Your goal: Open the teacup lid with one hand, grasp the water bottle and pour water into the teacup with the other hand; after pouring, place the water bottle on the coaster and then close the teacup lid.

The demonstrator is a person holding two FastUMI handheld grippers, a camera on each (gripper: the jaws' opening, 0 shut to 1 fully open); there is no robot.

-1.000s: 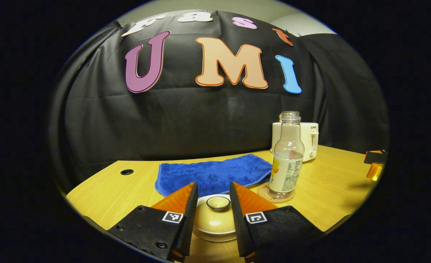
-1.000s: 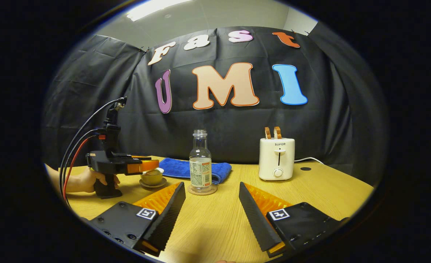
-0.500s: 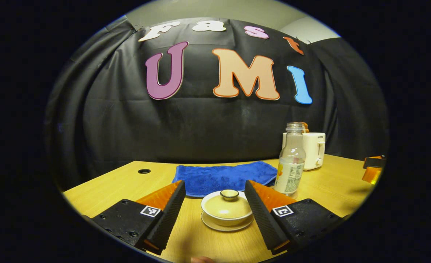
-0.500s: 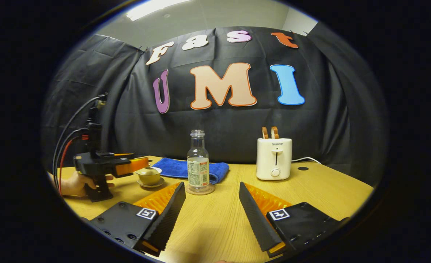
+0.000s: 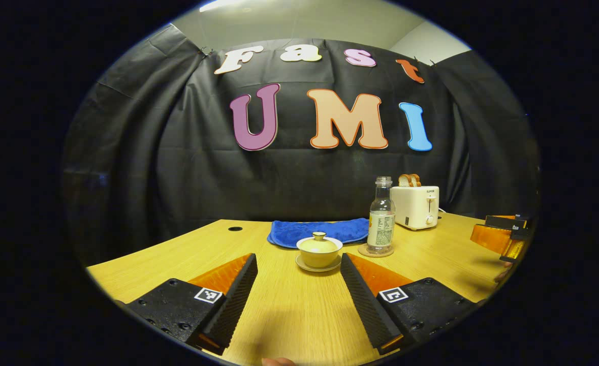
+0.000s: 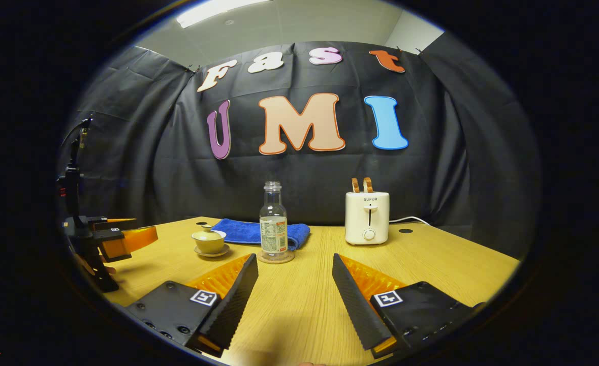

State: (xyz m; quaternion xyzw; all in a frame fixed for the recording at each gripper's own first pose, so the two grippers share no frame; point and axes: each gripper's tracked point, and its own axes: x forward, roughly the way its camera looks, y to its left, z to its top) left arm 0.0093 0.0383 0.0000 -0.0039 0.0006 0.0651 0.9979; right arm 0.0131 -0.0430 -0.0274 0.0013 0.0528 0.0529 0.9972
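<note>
A yellow teacup (image 5: 319,251) with its lid (image 5: 319,243) on stands on a saucer ahead of my left gripper (image 5: 299,264), which is open and well short of it. The clear water bottle (image 5: 381,216), capless and partly filled, stands upright on a round coaster (image 5: 375,251) right of the cup. In the right gripper view the teacup (image 6: 209,242) sits left of the bottle (image 6: 273,221) on its coaster (image 6: 276,257). My right gripper (image 6: 294,264) is open and empty, some way in front of the bottle. The left gripper (image 6: 126,239) appears at the far left there.
A blue towel (image 5: 318,231) lies behind the cup. A white toaster (image 6: 367,217) with two slices in it stands at the back right, its cord trailing right. The wooden table (image 6: 431,259) has a cable hole (image 5: 235,229) at the back left. The right gripper (image 5: 500,238) shows at the right edge.
My left gripper has let go of the lid, opened and drawn back from the teacup toward the table's near side. The lid now rests on the cup. The right gripper has barely moved.
</note>
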